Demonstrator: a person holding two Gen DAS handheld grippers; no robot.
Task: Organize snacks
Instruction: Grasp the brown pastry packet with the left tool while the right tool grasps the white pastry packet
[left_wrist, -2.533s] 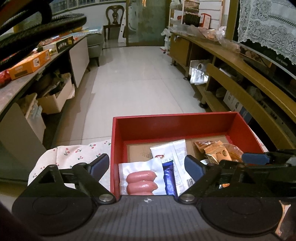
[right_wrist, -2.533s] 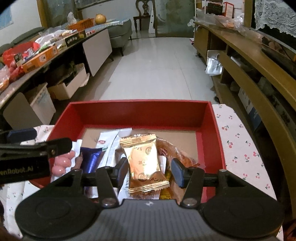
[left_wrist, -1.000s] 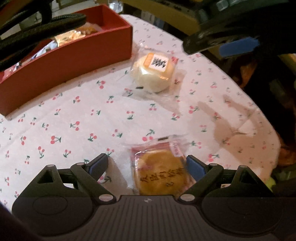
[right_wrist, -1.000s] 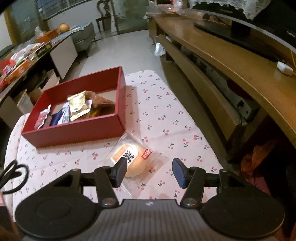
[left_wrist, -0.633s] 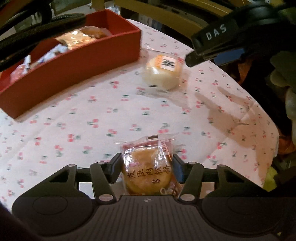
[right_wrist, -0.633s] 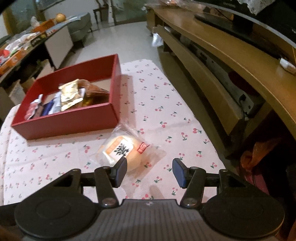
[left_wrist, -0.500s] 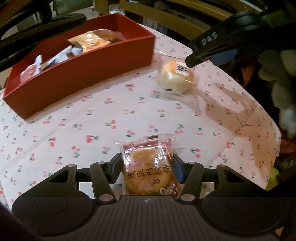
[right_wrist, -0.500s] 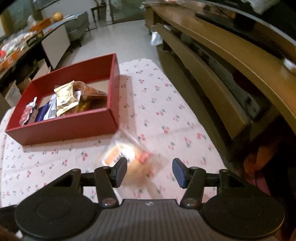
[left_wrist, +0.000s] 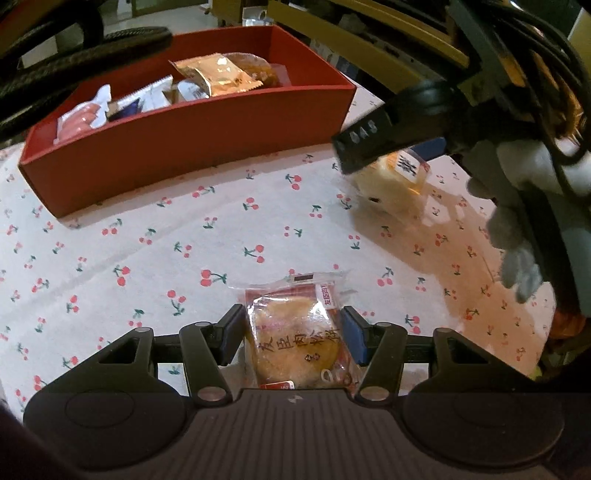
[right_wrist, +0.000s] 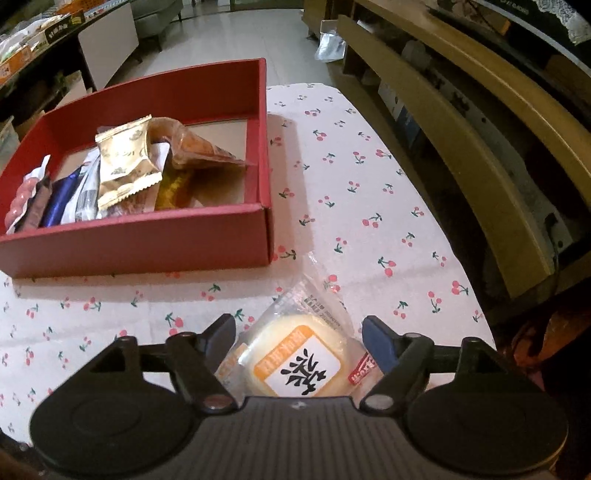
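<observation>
Jaws of my left gripper (left_wrist: 293, 328) just clamped the golden pastry packet (left_wrist: 299, 341); right gripper (right_wrist: 299, 341), widening, straddles the pale bun (right_wrist: 295, 360) ungripped, both bound for the red box (right_wrist: 140, 236)

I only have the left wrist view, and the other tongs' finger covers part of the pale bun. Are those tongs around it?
Observer: Yes. The pale bun lies between the right tongs, which have just been opening and are not pressing it.
Operator: Any room left in the red box?
Observer: Yes. The red box shows bare brown floor toward its far wall; the packets crowd the near side.
</observation>
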